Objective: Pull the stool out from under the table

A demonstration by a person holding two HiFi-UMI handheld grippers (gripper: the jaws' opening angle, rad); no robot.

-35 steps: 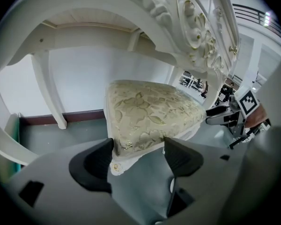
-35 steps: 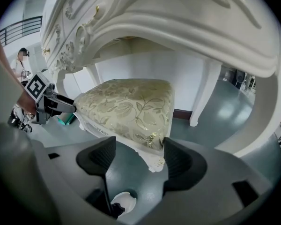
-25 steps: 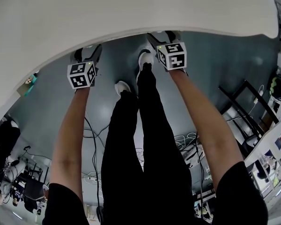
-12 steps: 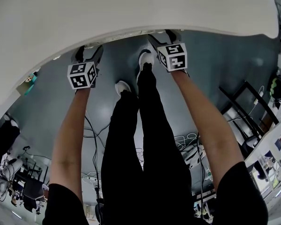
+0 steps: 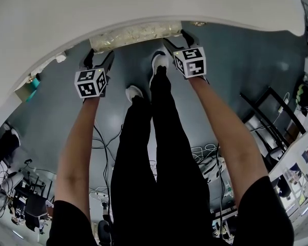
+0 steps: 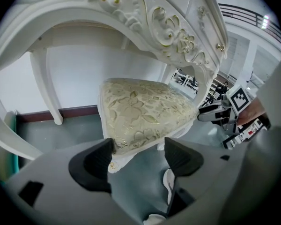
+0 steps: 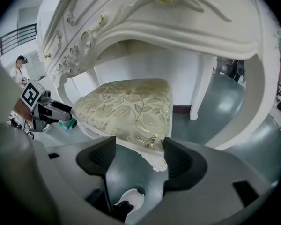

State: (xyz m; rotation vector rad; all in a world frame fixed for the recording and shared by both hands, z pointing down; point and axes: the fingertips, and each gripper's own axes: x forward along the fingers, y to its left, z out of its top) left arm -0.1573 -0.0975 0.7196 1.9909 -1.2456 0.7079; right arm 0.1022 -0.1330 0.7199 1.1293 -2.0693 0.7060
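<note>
The stool (image 5: 136,34) has a cream-and-gold floral cushion on a white carved frame; its front edge pokes out from under the white table (image 5: 143,4). My left gripper (image 5: 96,59) holds the seat's left front corner and my right gripper (image 5: 177,41) its right front corner. In the left gripper view the stool (image 6: 145,111) fills the middle under the table's ornate apron (image 6: 145,13), and the left gripper (image 6: 138,146) has the seat rim between its jaws. In the right gripper view the right gripper (image 7: 139,146) closes on the stool's (image 7: 126,109) other corner.
The person's black-trousered legs and white shoes (image 5: 159,63) stand on the grey floor between the grippers. White table legs (image 6: 46,86) (image 7: 200,88) flank the stool. Cables (image 5: 105,152) lie on the floor behind, a black rack (image 5: 269,111) stands right, and a teal thing (image 5: 36,82) lies left.
The stool's cushioned front edge has slid out from under the table top, where none showed before. Both grippers have moved slightly toward the person with it.
</note>
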